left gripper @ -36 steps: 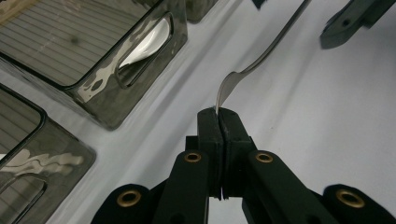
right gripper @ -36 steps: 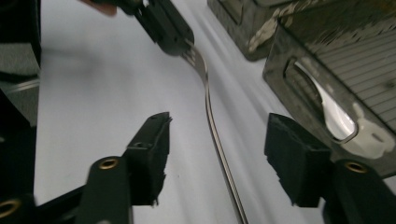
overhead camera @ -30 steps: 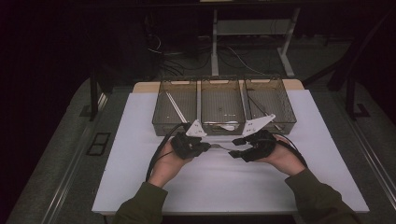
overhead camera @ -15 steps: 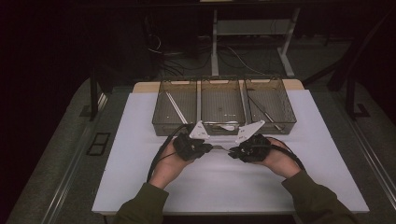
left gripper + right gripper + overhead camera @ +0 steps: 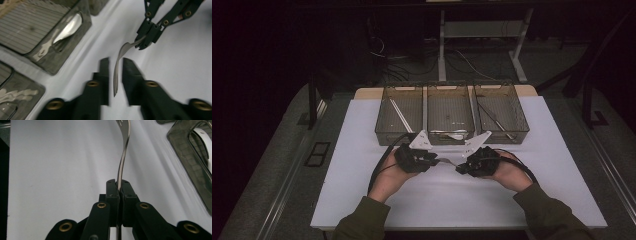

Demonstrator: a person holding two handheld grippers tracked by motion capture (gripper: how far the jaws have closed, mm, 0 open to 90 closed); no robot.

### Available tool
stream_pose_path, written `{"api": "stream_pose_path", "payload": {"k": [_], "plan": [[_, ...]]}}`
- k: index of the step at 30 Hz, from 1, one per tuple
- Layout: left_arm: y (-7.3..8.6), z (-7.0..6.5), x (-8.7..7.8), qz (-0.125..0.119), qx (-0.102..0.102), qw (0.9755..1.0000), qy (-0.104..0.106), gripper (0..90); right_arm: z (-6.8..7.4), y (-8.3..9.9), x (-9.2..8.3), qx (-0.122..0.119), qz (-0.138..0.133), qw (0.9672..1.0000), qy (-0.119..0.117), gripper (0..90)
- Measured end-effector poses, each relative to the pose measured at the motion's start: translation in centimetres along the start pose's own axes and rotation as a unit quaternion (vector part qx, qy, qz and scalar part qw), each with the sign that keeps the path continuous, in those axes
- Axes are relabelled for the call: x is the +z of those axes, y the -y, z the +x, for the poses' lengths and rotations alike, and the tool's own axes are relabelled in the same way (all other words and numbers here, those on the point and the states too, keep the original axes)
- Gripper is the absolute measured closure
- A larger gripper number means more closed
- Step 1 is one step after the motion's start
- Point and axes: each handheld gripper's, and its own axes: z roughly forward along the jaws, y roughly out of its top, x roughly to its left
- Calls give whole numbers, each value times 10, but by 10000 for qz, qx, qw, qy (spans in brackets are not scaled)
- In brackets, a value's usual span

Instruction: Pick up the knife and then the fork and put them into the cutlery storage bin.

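A fork (image 5: 119, 62) is clamped by its handle in the right gripper (image 5: 118, 192). The left gripper (image 5: 115, 72) has just been opening, its jaws apart beside the fork's other end. Both are held above the white table (image 5: 362, 150). Beyond stand three mesh trays (image 5: 452, 131) with cutlery inside, before a dark room.

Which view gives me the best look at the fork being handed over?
The left gripper view: the fork shows nearly whole, clamped by the right gripper, loose between the left gripper's jaws, which have just opened. The right gripper view shows its handle clamped; the high view, a sliver.
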Motion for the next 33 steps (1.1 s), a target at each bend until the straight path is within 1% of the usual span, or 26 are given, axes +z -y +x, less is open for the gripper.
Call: {"api": "stream_pose_path", "payload": {"k": [2, 3, 5, 6, 7, 8, 10, 12, 14, 16, 18, 19, 20, 21, 22, 23, 24, 27, 29, 32, 33], "plan": [[6, 2, -4, -161, -165, 9997, -21, 592, -2, 1, -2, 104, -27, 9999, 25, 868], [11, 3, -7, -275, -245, 9993, -42, 556, -3, 3, -3, 140, -30, 9999, 54, 868], [21, 4, -12, -471, -377, 9980, -193, 463, -5, 5, -6, 317, -63, 9994, 73, 867], [26, 5, -15, -546, -441, 9973, -225, 425, -7, 6, -9, 397, -82, 9991, 114, 867], [31, 7, -17, -639, -502, 9963, -271, 386, -9, 8, -11, 442, -90, 9989, 155, 867], [36, 8, -19, -746, -611, 9949, -284, 347, -11, 10, -14, 547, -126, 9983, 158, 867], [46, 9, -23, -932, -787, 9923, -235, 303, -14, 14, -18, 689, -185, 9972, 201, 867], [56, 8, -26, -1005, -818, 9913, -219, 246, -17, 17, -22, 785, -222, 9964, 234, 867], [66, 5, -29, -1044, -793, 9911, -244, 201, -19, 20, -25, 880, -229, 9955, 265, 867], [77, 3, -32, -1138, -779, 9902, -232, 174, -21, 21, -29, 960, -286, 9946, 285, 867], [85, 0, -33, -1182, -884, 9889, -191, 130, -24, 23, -33, 1085, -353, 9930, 291, 867], [88, -1, -33, -1189, -874, 9889, -165, 128, -25, 24, -35, 1186, -387, 9917, 313, 867], [91, -2, -33, -1229, -928, 9879, -185, 115, -27, 25, -37, 1217, -400, 9912, 326, 867], [93, -3, -33, -1205, -951, 9880, -177, 87, -28, 26, -39, 1275, -411, 9903, 359, 867], [94, -4, -33, -1179, -946, 9883, -217, 61, -30, 26, -41, 1325, -439, 9894, 389, 867], [96, -5, -32, -1231, -963, 9873, -273, 42, -32, 27, -43, 1358, -455, 9888, 412, 867], [97, -6, -32, -1234, -971, 9873, -251, 13, -33, 28, -46, 1399, -488, 9880, 432, 867], [100, -8, -31, -1143, -984, 9883, -234, 0, -39, 29, -54, 1494, -586, 9858, 492, 867], [103, -9, -31, -1050, -993, 9893, -220, 0, -42, 29, -60, 1542, -621, 9843, 593, 867], [105, -9, -31, -1005, -996, 9898, -193, 0, -50, 29, -69, 1646, -714, 9810, 734, 867], [105, -9, -31, -1016, -1020, 9894, -202, 0, -53, 30, -73, 1683, -751, 9798, 778, 867]]}}
